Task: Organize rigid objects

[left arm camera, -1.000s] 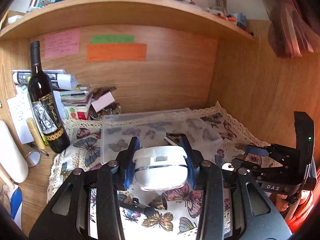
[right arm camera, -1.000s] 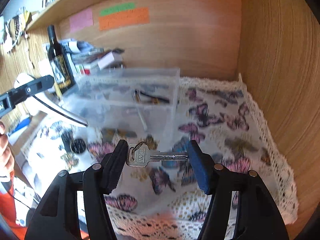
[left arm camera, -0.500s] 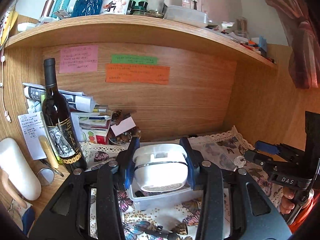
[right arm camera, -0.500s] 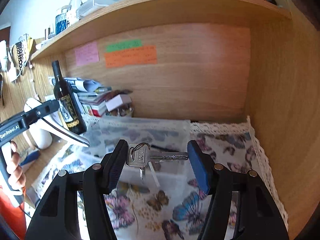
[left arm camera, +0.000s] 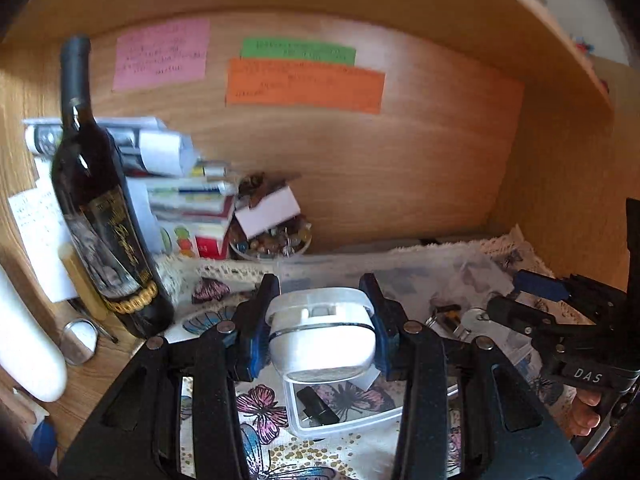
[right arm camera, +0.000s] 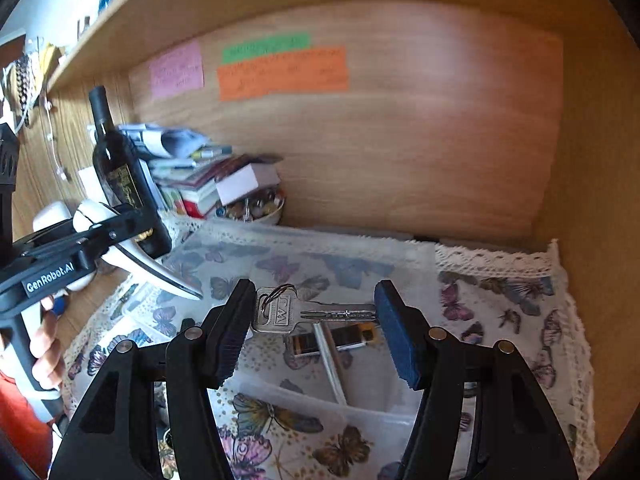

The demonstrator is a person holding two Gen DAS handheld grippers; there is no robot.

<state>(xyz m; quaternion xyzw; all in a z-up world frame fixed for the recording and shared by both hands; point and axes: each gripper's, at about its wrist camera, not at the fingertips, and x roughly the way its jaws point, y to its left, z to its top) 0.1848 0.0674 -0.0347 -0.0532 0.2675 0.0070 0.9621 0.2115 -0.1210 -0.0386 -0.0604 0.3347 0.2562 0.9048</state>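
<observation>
Left wrist view first: your left gripper (left arm camera: 322,332) is clamped on a white plastic case (left arm camera: 322,342), blue pads pressing both of its sides, and you're holding it just above a clear plastic organizer box (left arm camera: 340,424) that sits on the butterfly tablecloth (left arm camera: 264,404). A small black item lies in the near compartment right under the case; can't tell what it is. Off to your right in that view, your right gripper (left arm camera: 486,316) hangs over the same box with the key.

Right wrist view: your right gripper (right arm camera: 314,314) is gripping a silver key (right arm camera: 280,314) lengthwise, head with its ring against the left pad, blade tip against the right pad. It's up in the air over the organizer box (right arm camera: 360,408), where a dark rectangular thing with a yellow end and a pale stick lie below.

Further back on the left, a dark wine bottle (left arm camera: 100,216) stands upright at the cloth's edge, with a stack of books and papers (left arm camera: 188,200) and a bowl of beads (left arm camera: 272,240) behind it. On the back panel are a pink note (left arm camera: 162,54), a green note (left arm camera: 298,50) and an orange note (left arm camera: 304,86); the writing's too blurry to read.
</observation>
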